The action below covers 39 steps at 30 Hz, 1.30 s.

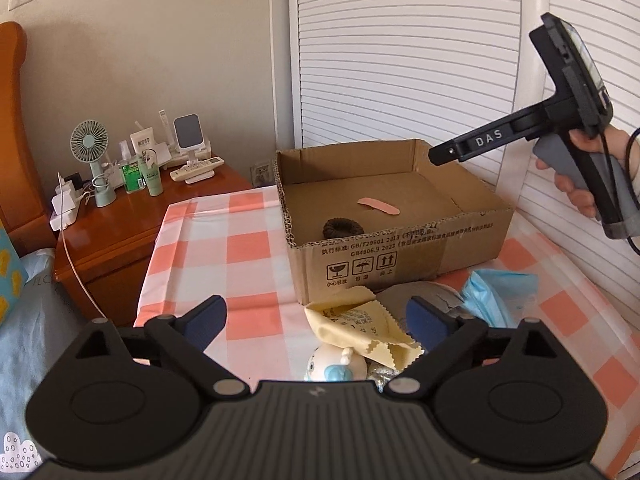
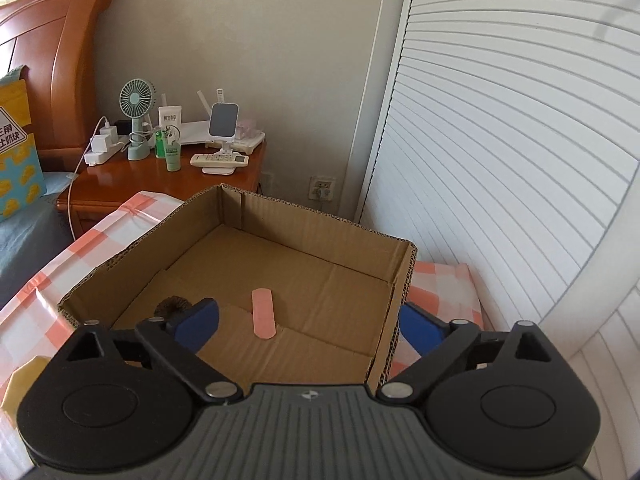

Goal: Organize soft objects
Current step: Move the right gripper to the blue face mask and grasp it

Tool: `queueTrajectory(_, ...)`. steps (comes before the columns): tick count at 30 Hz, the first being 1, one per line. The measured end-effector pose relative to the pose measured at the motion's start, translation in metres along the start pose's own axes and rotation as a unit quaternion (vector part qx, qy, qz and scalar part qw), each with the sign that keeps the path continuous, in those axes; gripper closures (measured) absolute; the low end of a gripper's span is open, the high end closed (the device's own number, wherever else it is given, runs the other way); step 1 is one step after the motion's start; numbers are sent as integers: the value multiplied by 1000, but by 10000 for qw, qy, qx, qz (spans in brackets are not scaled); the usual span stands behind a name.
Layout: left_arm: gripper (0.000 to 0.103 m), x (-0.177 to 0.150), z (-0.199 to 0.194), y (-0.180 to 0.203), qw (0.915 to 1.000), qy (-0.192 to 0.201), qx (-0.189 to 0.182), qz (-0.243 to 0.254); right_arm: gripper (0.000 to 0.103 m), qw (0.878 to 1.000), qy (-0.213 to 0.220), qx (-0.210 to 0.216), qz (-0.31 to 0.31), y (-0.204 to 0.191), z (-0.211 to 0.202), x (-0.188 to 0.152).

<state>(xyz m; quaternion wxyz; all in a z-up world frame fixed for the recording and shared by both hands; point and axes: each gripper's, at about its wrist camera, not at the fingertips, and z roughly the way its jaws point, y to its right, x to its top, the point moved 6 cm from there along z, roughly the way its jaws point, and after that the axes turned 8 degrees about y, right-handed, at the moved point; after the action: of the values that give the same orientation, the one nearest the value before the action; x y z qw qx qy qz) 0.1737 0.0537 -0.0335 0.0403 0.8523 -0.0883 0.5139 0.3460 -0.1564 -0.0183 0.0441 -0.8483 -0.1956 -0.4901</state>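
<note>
An open cardboard box (image 1: pixel 400 252) (image 2: pixel 400 276) stands on the pink-checked cloth. On its floor lie a pink strip (image 1: pixel 378 205) (image 2: pixel 263 313) and a dark scrunchie (image 1: pixel 342 228) (image 2: pixel 173 305). My left gripper (image 1: pixel 316 322) is open and hovers over a pile in front of the box: a yellow cloth (image 1: pixel 356 326), a white and blue soft toy (image 1: pixel 336 364), a grey item (image 1: pixel 416 294) and a light blue pack (image 1: pixel 496 292). My right gripper (image 2: pixel 308 330) is open above the box, the strip lying below between its fingers, untouched. In the left wrist view a hand holds the right gripper's handle (image 1: pixel 576 152) over the box's far right corner.
A wooden nightstand (image 1: pixel 132 216) (image 2: pixel 160 178) left of the box carries a small fan (image 1: pixel 90 140), bottles, remotes and a charger with a white cable. A white louvred door (image 1: pixel 400 60) (image 2: pixel 500 160) stands behind and right. Blue bedding (image 1: pixel 24 312) lies at the left.
</note>
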Motion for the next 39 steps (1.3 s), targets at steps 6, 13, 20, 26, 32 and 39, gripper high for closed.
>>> queueTrajectory(6,4,-8,-8,11,9999,-34,-91,132,0,10000,13,-2,21,-20,-43,-19)
queueTrajectory(13,1,-14,-19,16,9996,-51,-132,249,0,9997,-53,-141,201,-42,-78,-54)
queueTrajectory(20,1,-28,-22,25,9993,-176,-148,293,0,9977,-170,-257,609,-56,-104,-97)
queueTrajectory(26,1,-44,-21,32,9986,-331,-229,340,0,9970,-343,-299,630,-68,-112,-125)
queueTrajectory(32,1,-59,-16,33,9980,-538,-207,240,0,9953,-426,-366,788,-66,-109,-136)
queueTrajectory(39,1,-64,-13,31,9977,-615,-203,203,0,9983,-71,-43,579,-64,-92,-110)
